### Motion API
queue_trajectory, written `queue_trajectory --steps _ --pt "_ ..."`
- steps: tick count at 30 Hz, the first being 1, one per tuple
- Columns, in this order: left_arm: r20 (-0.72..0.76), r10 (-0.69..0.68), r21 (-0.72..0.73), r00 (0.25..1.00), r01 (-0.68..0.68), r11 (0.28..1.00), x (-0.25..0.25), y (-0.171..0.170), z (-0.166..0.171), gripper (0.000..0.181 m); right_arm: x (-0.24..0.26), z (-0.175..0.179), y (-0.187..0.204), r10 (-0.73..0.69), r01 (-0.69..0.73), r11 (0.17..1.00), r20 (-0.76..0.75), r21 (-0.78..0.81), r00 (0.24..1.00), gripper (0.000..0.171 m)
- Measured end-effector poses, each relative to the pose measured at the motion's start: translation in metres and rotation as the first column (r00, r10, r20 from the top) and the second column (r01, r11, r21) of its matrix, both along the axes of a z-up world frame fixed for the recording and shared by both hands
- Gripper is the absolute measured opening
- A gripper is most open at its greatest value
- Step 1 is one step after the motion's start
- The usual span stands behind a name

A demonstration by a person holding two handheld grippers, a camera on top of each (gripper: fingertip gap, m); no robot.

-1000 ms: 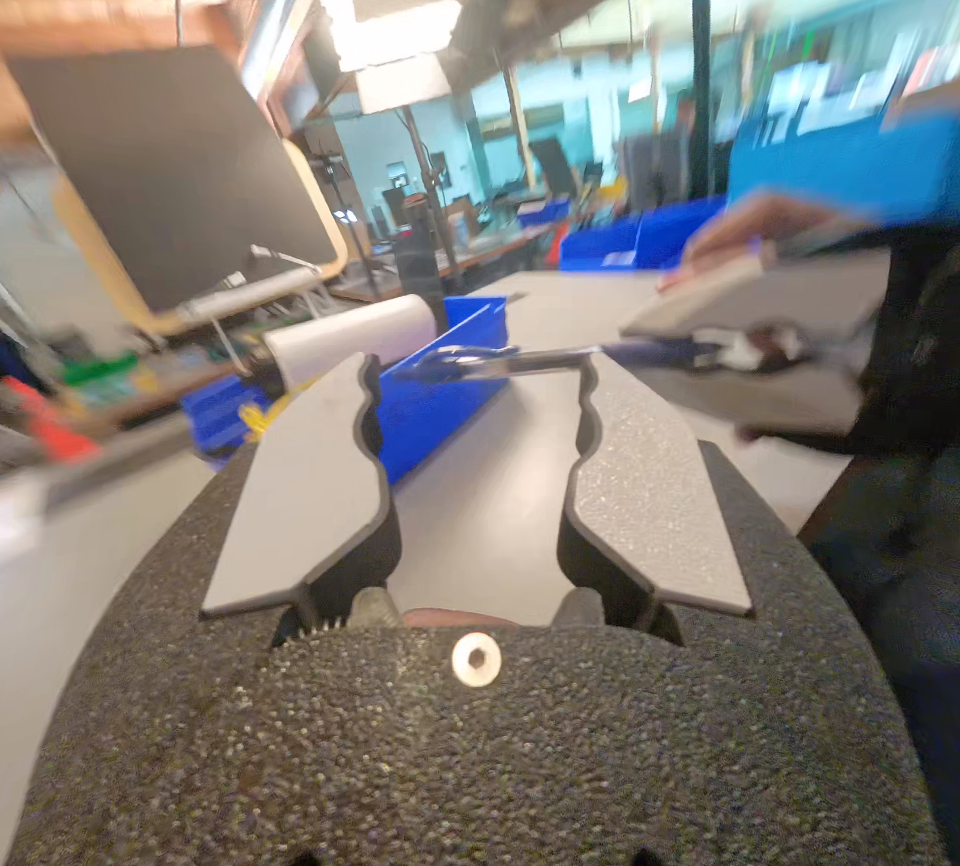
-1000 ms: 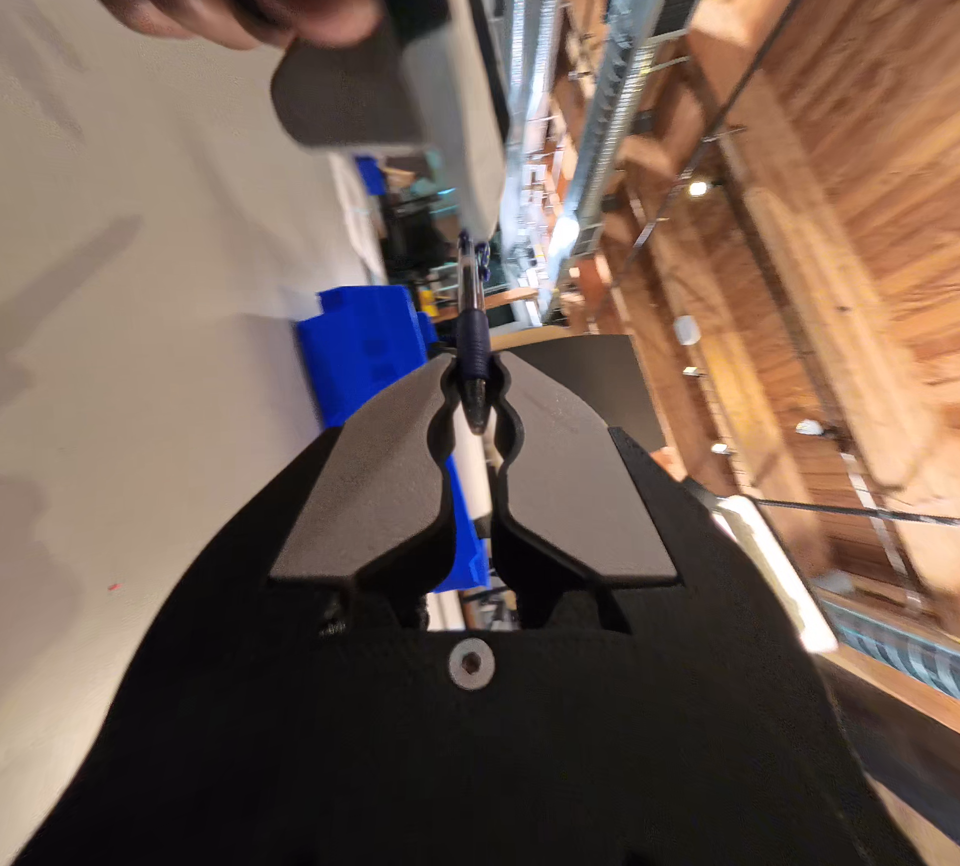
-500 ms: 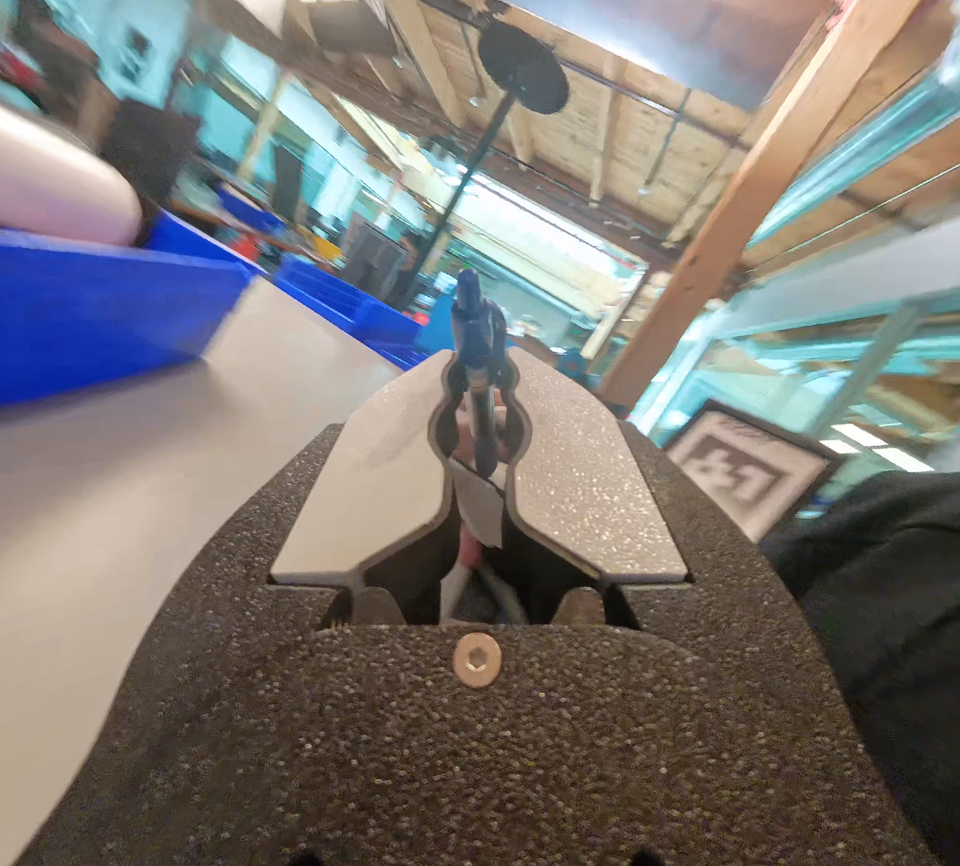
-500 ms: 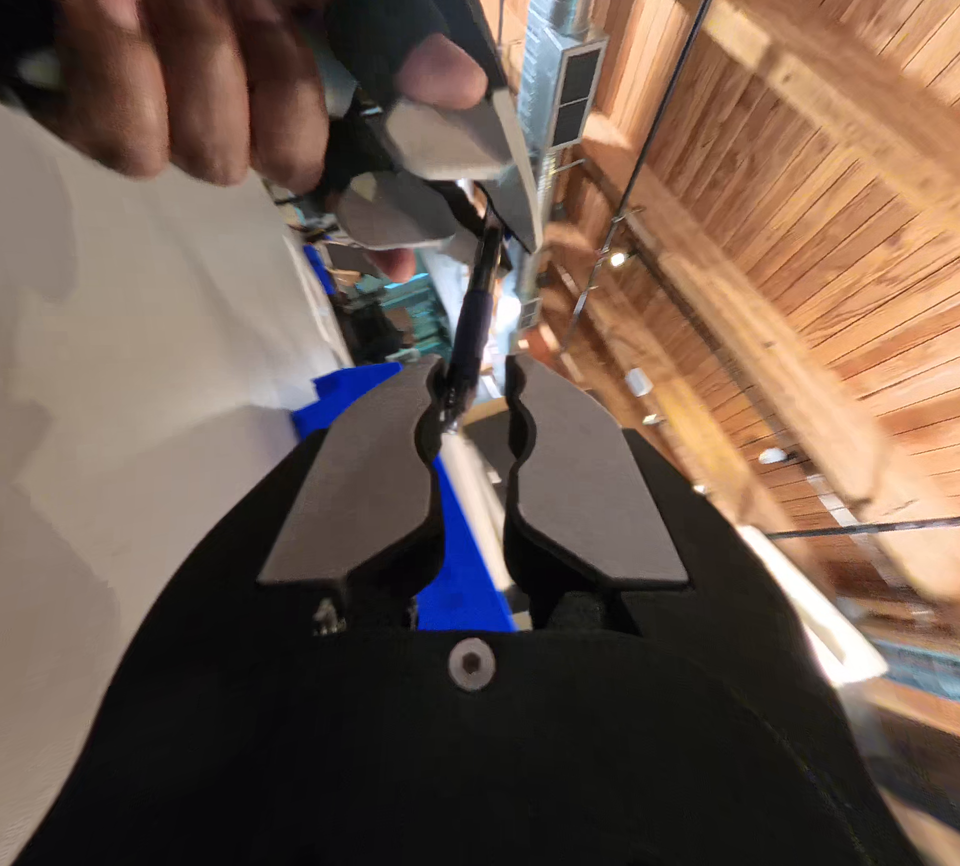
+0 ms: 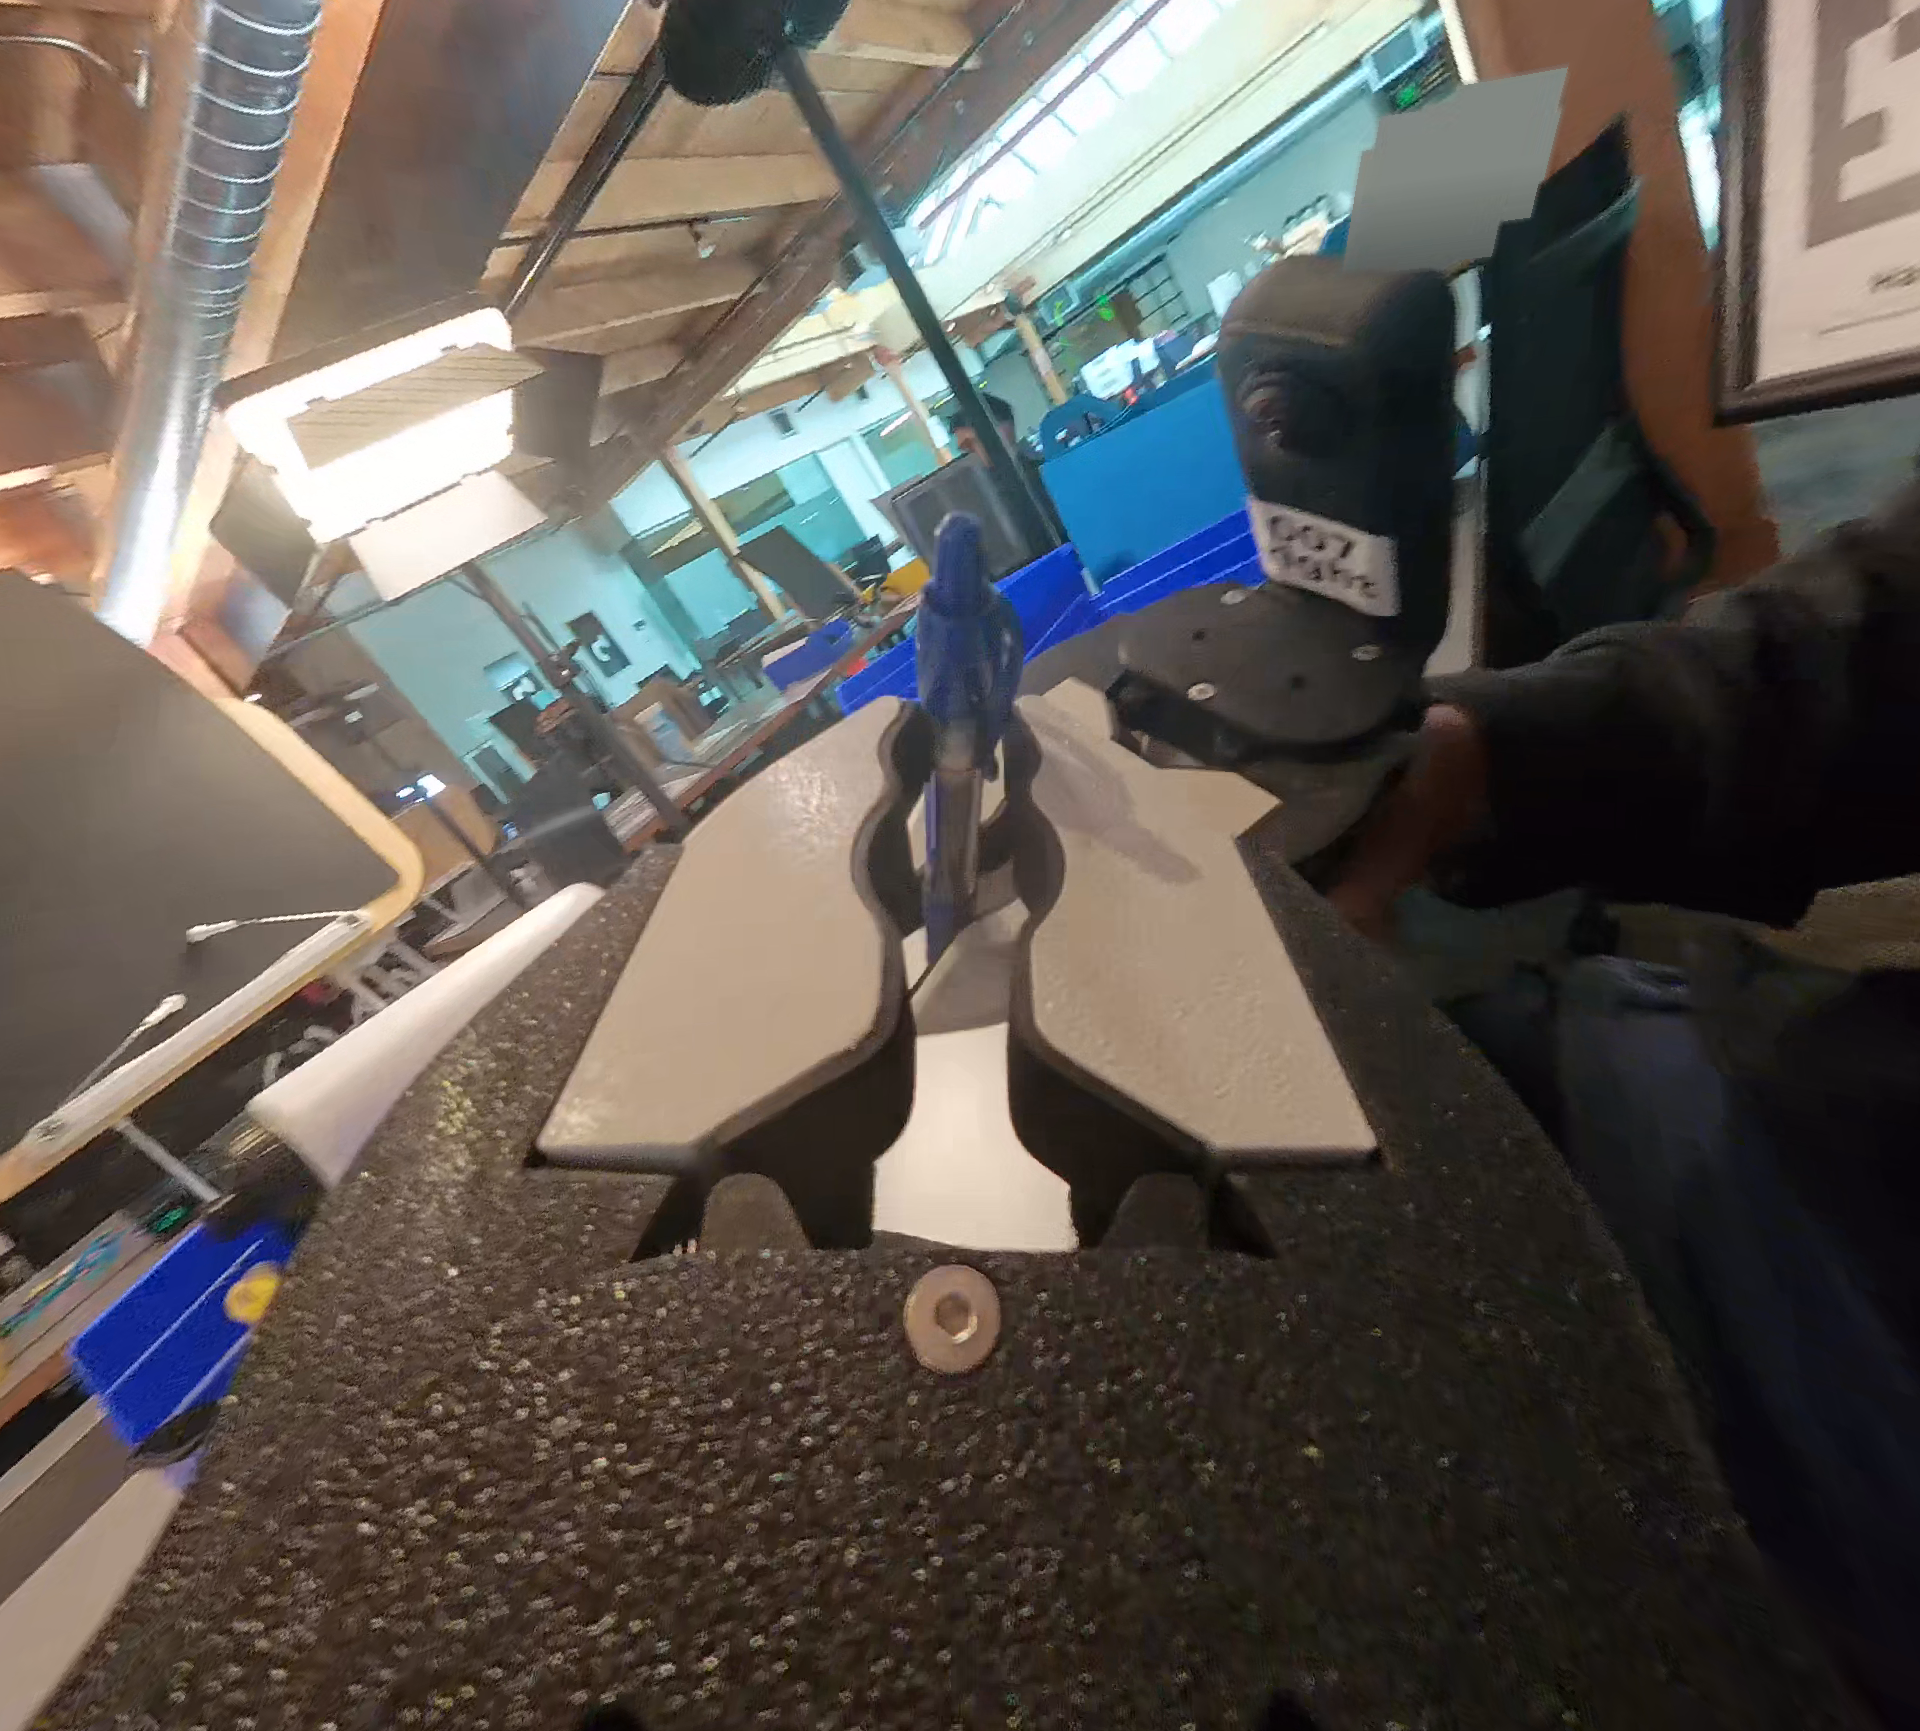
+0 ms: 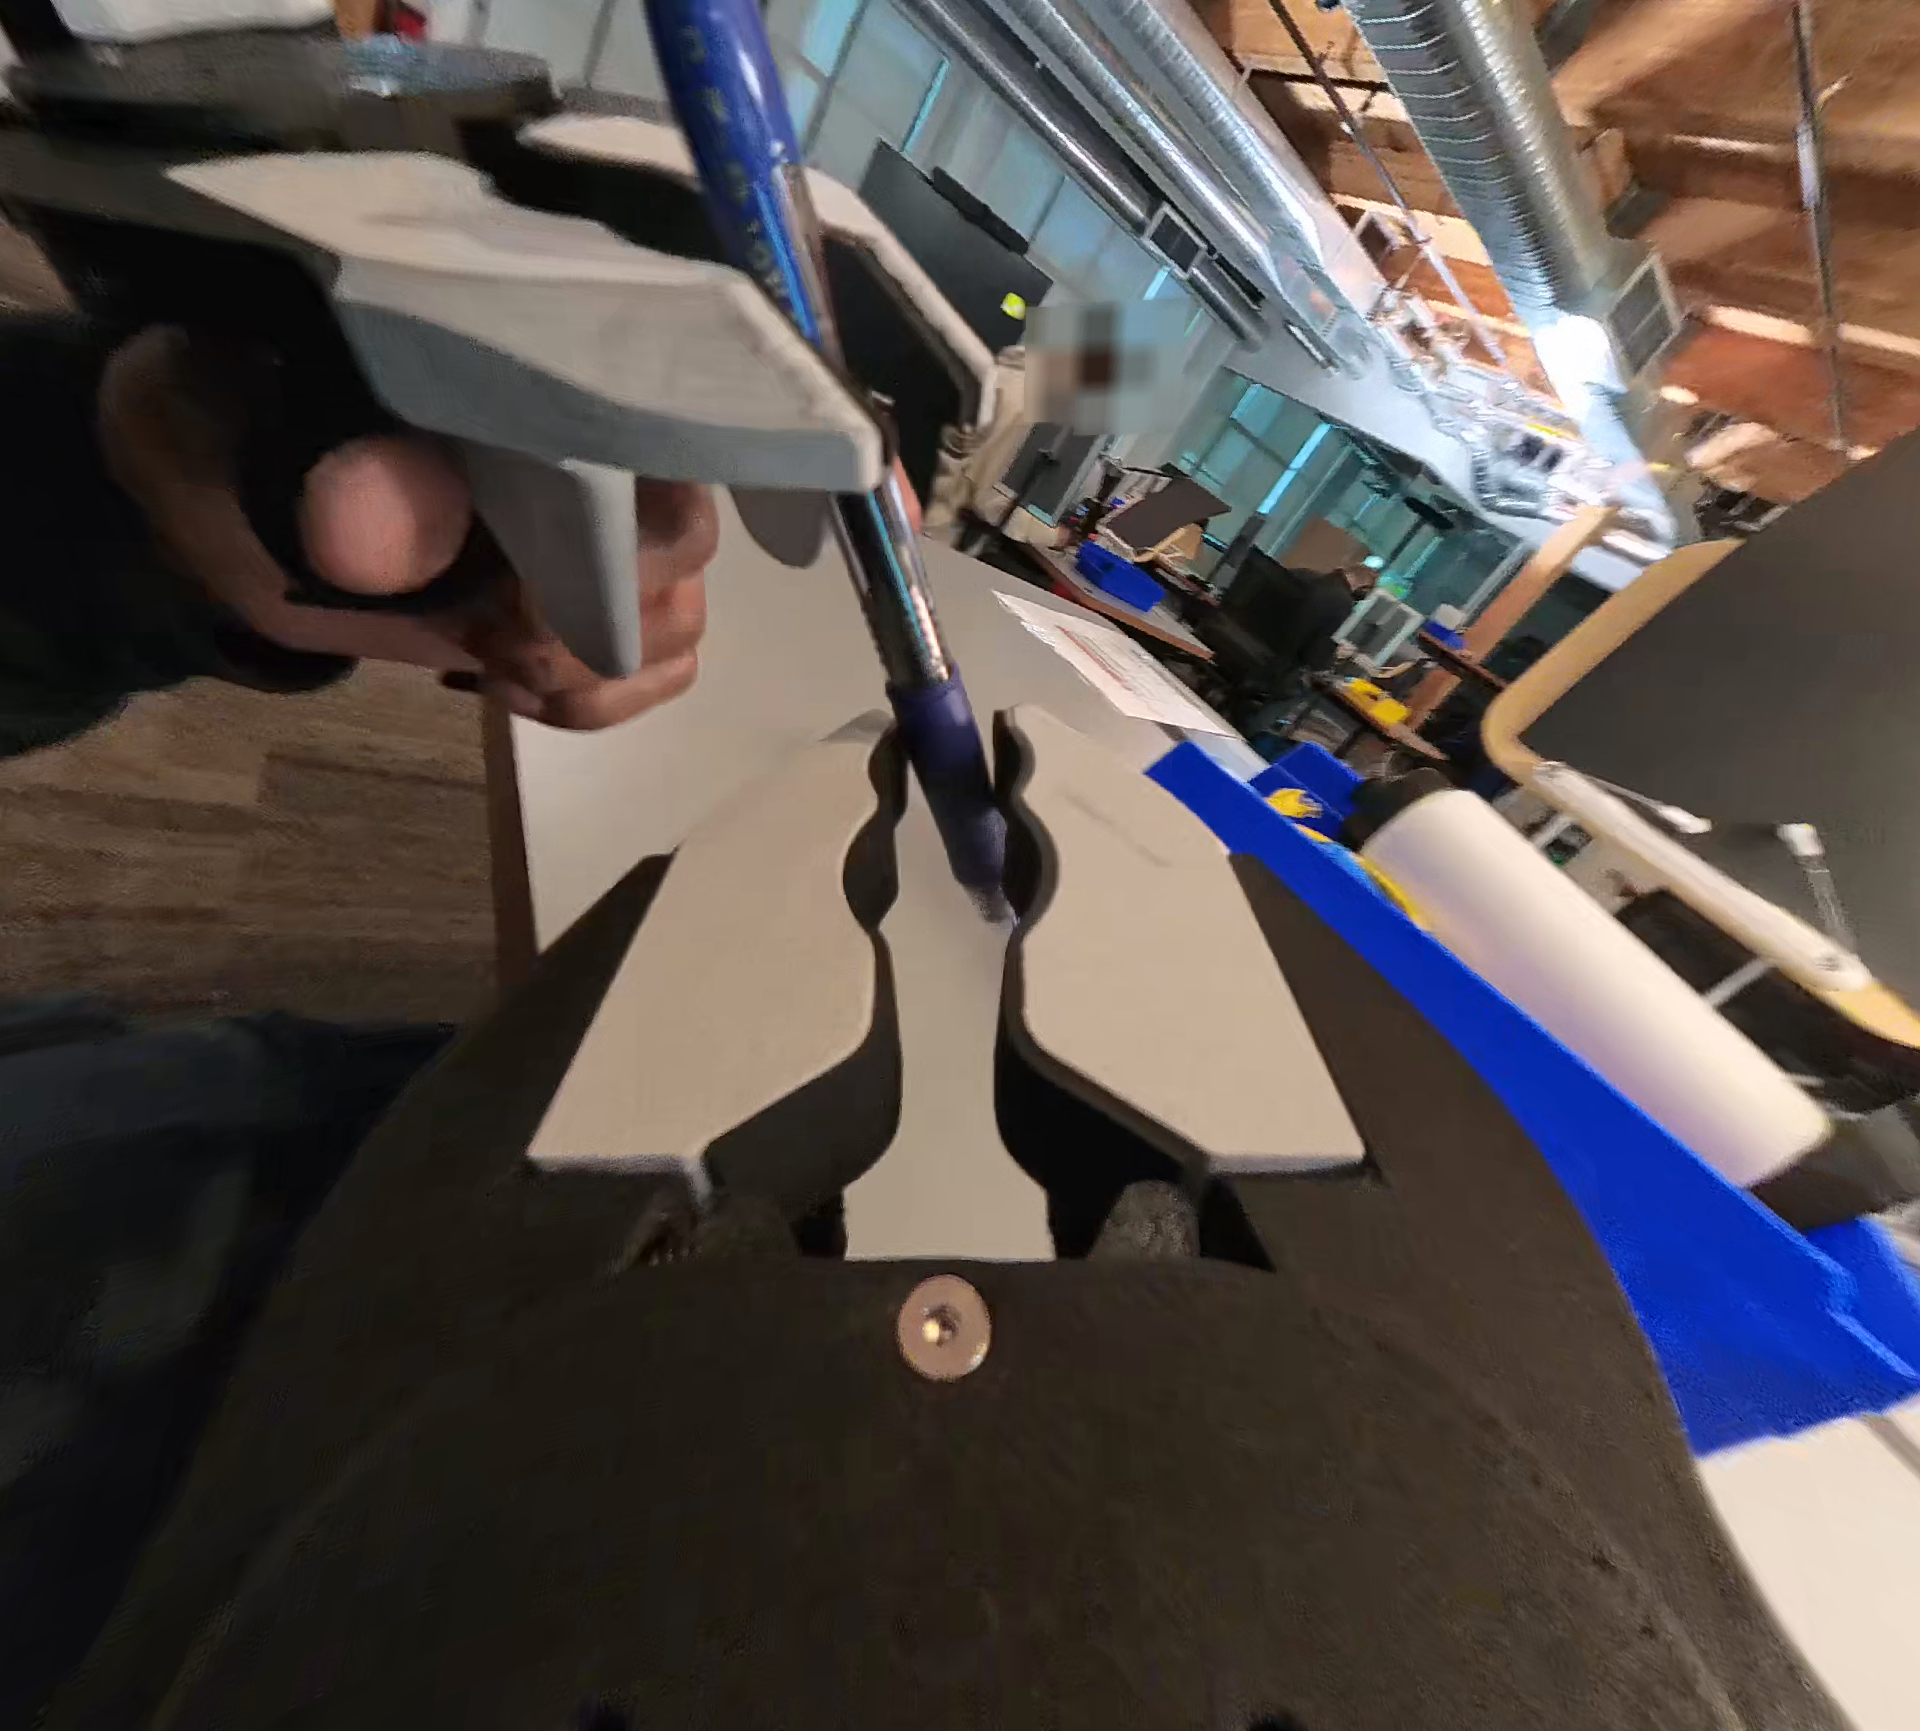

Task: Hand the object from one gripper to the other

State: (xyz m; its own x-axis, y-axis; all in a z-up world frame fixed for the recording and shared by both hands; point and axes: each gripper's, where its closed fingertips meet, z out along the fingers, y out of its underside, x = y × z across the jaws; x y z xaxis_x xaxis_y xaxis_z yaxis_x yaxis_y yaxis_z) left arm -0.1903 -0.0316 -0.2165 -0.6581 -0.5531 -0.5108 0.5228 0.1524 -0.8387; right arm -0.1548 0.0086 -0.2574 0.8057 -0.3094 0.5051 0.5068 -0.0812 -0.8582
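A blue pen [image 5: 956, 611] stands upright, clamped between the fingertips of my left gripper [image 5: 956, 725], which is shut on its upper barrel. The right gripper's body [image 5: 1268, 673] shows just right of it, held by a hand in a dark sleeve. In the right wrist view the pen [image 6: 727, 81] runs down from the left gripper's grey fingers [image 6: 582, 351] at top left. Its dark grip end sits between the fingertips of my right gripper [image 6: 945, 736]. Those jaws are slightly parted, with thin gaps beside the pen.
A grey table [image 6: 810, 642] lies below with a paper sheet [image 6: 1112, 663] on it. A blue bin [image 6: 1558, 1110] holding a white roll [image 6: 1558, 954] stands at the right. A black panel with a wooden rim [image 5: 156, 798] stands behind. A hand [image 6: 416, 559] grips the left gripper. The grippers' ends are close to 6 centimetres from one another.
A second ago the right gripper was shut on the pen and the left was open. The left closed on the pen, the right's jaws parted, and both views have swung round.
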Motion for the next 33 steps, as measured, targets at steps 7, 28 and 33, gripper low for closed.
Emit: queue_trajectory --steps 7,28,33 --pt "-0.117 -0.075 -0.125 0.990 0.060 0.990 0.000 0.007 0.010 0.050 -0.018 0.023 -0.011 0.504 -0.350 0.856 -0.457 0.381 0.733 0.011" --pt "0.695 0.402 0.237 0.597 -0.717 0.655 0.050 0.055 -0.027 0.055 -0.041 -0.023 0.020 0.362 -0.393 0.863 -0.931 0.317 0.043 0.011" --pt "0.547 0.490 0.255 0.679 -0.692 0.675 0.067 0.061 -0.044 0.018 -0.044 -0.026 0.024 0.361 -0.408 0.869 -0.923 0.280 0.134 0.020"
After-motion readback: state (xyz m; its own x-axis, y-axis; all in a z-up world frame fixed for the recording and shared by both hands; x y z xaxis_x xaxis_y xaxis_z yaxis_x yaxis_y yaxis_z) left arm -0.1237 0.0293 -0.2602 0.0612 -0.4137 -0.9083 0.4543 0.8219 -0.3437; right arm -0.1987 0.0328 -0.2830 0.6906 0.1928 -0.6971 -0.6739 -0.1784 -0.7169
